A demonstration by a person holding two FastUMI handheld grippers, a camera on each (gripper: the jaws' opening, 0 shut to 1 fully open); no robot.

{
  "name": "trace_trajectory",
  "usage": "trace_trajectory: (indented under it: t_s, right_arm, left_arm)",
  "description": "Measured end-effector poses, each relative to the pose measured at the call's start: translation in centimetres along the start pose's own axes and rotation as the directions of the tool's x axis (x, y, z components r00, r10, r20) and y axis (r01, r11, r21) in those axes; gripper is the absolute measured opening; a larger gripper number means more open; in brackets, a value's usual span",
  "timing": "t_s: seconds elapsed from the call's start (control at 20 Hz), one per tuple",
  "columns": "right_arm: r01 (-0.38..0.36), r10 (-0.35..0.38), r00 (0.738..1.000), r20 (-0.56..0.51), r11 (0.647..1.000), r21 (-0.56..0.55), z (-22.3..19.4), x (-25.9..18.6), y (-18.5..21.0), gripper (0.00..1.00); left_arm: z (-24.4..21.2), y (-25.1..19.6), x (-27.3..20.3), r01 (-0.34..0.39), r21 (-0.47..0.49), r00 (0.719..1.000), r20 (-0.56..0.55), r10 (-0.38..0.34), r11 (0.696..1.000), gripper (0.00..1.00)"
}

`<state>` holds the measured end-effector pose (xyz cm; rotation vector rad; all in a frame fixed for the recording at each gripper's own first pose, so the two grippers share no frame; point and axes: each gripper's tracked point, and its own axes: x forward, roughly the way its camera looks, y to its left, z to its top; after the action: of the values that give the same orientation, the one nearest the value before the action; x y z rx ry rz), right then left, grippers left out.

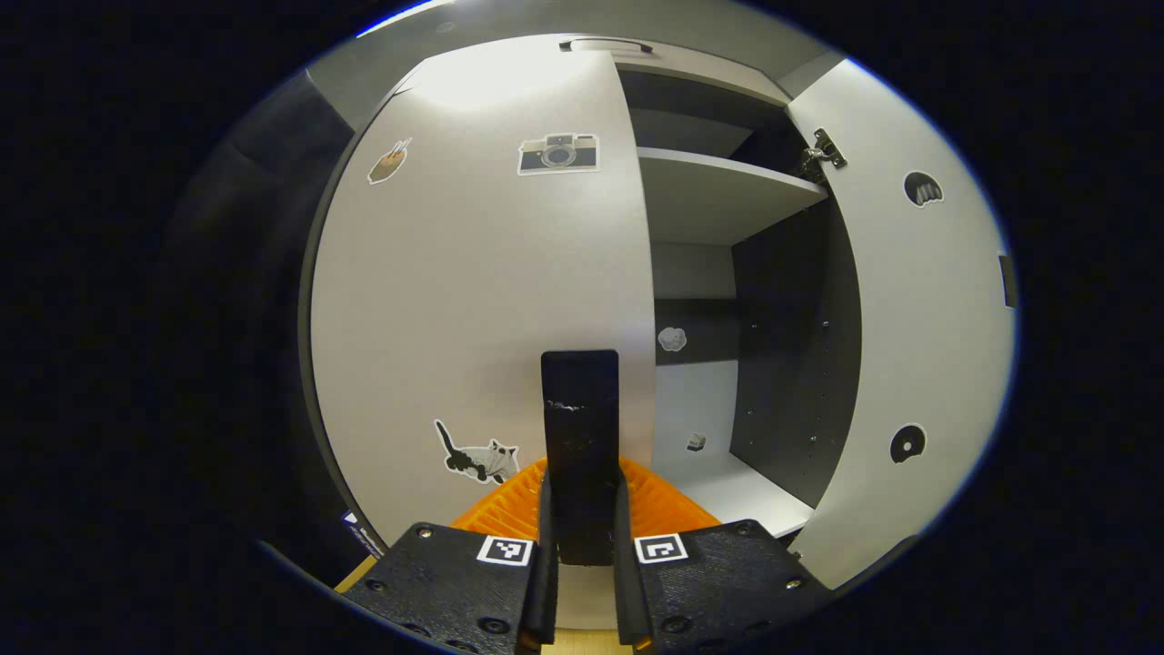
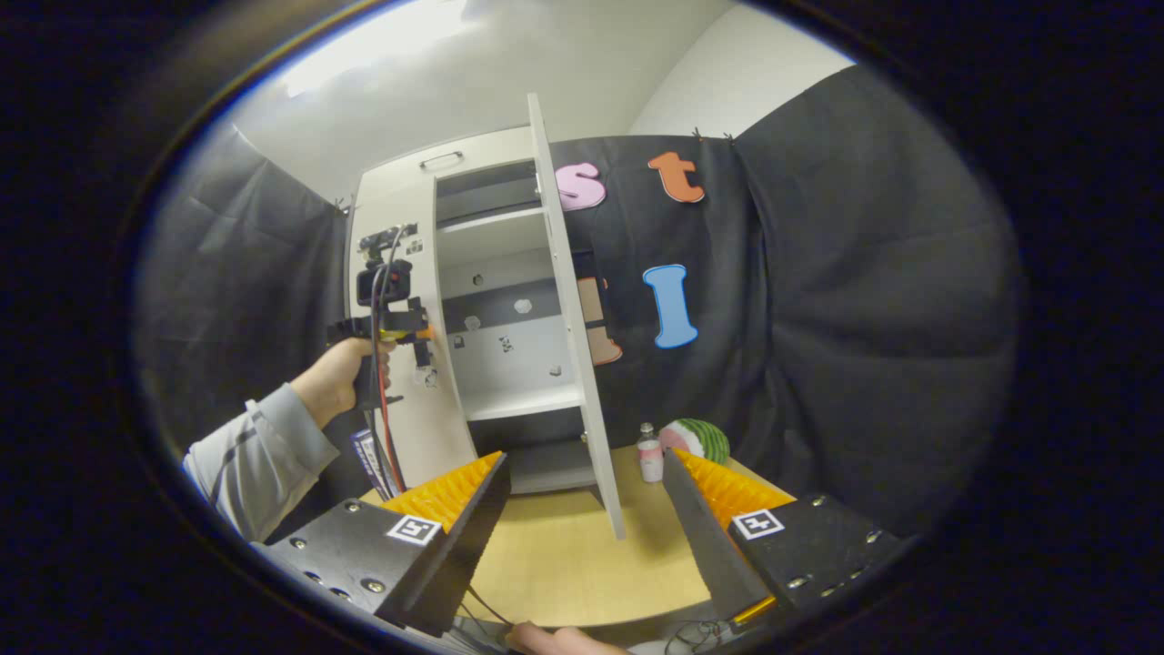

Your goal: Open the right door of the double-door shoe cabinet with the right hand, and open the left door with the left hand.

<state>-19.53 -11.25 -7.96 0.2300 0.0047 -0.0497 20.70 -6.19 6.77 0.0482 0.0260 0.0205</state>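
Wooden table (image 2: 564, 555) beneath cabinet (image 2: 491, 346), black-draped booth

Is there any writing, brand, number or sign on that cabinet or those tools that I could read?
No readable words.
Left door: picture stickers only, a camera and a cat, no text.
Left gripper, shut on the handle, and right gripper: square coded markers, no letters.
Bottle: label too small to read.
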Motion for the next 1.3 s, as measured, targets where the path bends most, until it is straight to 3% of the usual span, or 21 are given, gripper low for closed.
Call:
trace_trajectory:
  t_s: [0.35,0.7,0.95,1.1,1.3]
  right_arm:
    - [-0.014,0.015,1.0,0.025,0.999,-0.032,-0.5,-1.4,1.6,1.0]
    - [-0.022,0.025,0.998,0.052,0.999,-0.043,-0.5,-5.5,3.1,1.0]
    - [-0.042,0.046,0.997,0.066,0.998,-0.055,-0.4,-7.2,4.1,1.0]
    - [-0.051,0.056,0.996,0.073,0.997,-0.065,-0.3,-6.1,4.4,1.0]
    - [-0.072,0.076,0.995,0.062,0.995,-0.066,-1.3,-7.8,5.9,1.0]
  left_arm:
    - [-0.4,1.0,-4.1,0.045,-0.008,0.999,-0.011,-0.045,0.999,0.27]
    - [-0.5,2.9,-8.4,0.091,-0.034,0.995,-0.025,-0.092,0.995,0.24]
    - [-0.4,5.2,-11.2,0.093,-0.022,0.995,-0.036,-0.093,0.995,0.21]
    - [-0.5,7.0,-12.8,0.105,-0.026,0.993,-0.05,-0.106,0.994,0.22]
    - [-0.5,9.5,-14.4,0.07,0.011,0.996,-0.05,-0.069,0.998,0.22]
